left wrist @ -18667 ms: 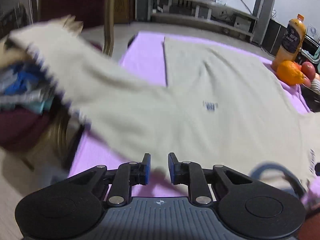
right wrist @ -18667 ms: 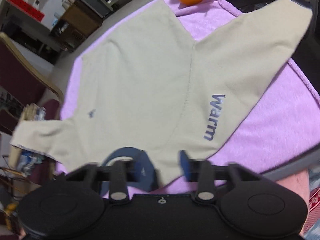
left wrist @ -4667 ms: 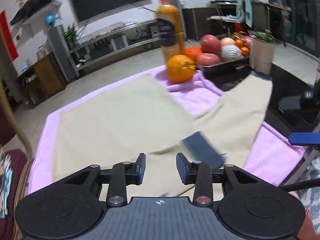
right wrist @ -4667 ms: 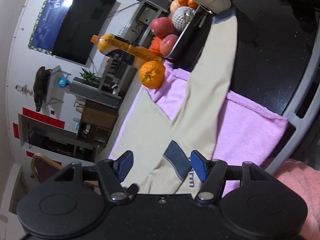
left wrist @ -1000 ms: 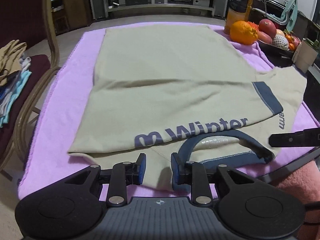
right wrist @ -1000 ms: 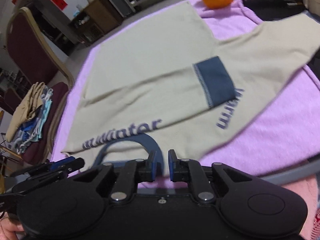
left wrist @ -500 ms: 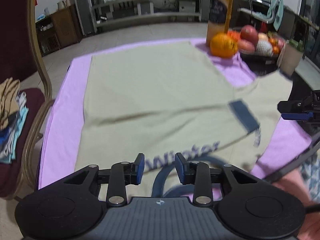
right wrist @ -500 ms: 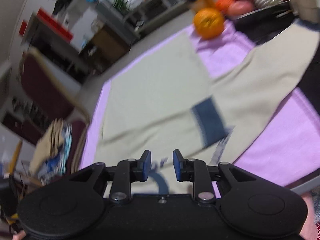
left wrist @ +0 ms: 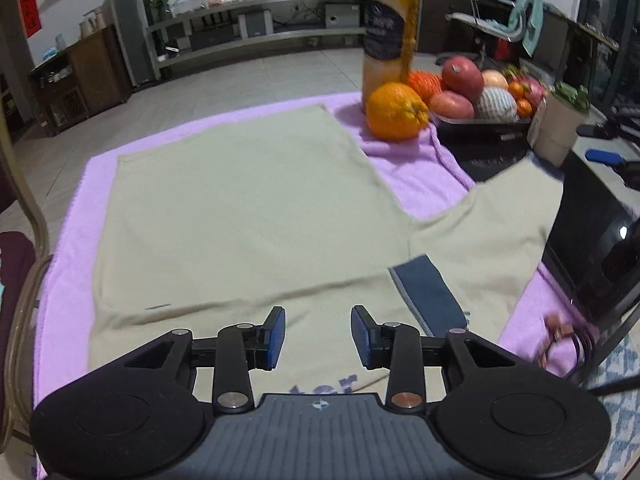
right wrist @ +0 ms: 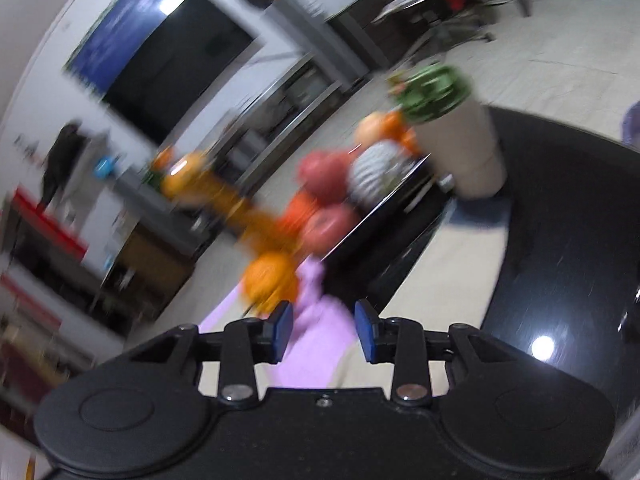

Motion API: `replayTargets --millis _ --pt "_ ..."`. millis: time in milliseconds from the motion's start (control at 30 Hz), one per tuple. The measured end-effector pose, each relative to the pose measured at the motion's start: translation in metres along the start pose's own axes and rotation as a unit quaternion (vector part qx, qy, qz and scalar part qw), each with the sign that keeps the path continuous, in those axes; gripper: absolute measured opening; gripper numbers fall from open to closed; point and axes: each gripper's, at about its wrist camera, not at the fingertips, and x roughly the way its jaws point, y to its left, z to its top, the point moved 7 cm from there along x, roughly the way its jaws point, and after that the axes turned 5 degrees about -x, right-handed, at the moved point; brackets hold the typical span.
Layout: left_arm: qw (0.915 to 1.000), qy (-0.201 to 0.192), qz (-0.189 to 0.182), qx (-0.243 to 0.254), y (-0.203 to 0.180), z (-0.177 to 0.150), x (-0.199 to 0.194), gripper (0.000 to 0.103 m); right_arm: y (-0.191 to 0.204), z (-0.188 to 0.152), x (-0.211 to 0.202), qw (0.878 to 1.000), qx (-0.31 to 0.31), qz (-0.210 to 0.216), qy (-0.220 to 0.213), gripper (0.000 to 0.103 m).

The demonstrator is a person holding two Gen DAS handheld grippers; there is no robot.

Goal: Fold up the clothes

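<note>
Left wrist view shows a beige sweatshirt point(left wrist: 240, 208) lying flat on a purple blanket point(left wrist: 420, 168), its hem toward the far edge and its collar end toward the camera, long axis running near to far. One sleeve is folded across the body, its navy cuff point(left wrist: 430, 296) near the right side. The other sleeve point(left wrist: 500, 224) trails off the blanket's right edge toward a fruit tray point(left wrist: 480, 120). The left gripper point(left wrist: 318, 336) has just been opening and holds nothing. The right gripper point(right wrist: 324, 326), blurred, has also been opening and is empty. Reaching for that sleeve risks knocking the nearby plant pot point(right wrist: 460, 148) or orange point(left wrist: 396, 112).
</note>
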Motion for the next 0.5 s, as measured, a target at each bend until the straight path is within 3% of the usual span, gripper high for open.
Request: replayTargets --millis 133,267,500 --pt "0.9991 0.034 -0.002 0.024 -0.01 -0.016 0.024 0.036 -0.058 0.003 0.05 0.993 0.049 -0.104 0.009 0.033" --pt "0.9988 0.046 -0.005 0.017 -0.008 -0.017 0.036 0.036 -0.086 0.015 0.081 0.982 0.015 -0.189 -0.013 0.033" --pt "0.9986 0.046 0.003 0.027 -0.01 -0.015 0.044 0.036 -0.1 0.037 0.128 0.966 -0.047 -0.254 -0.015 0.033"
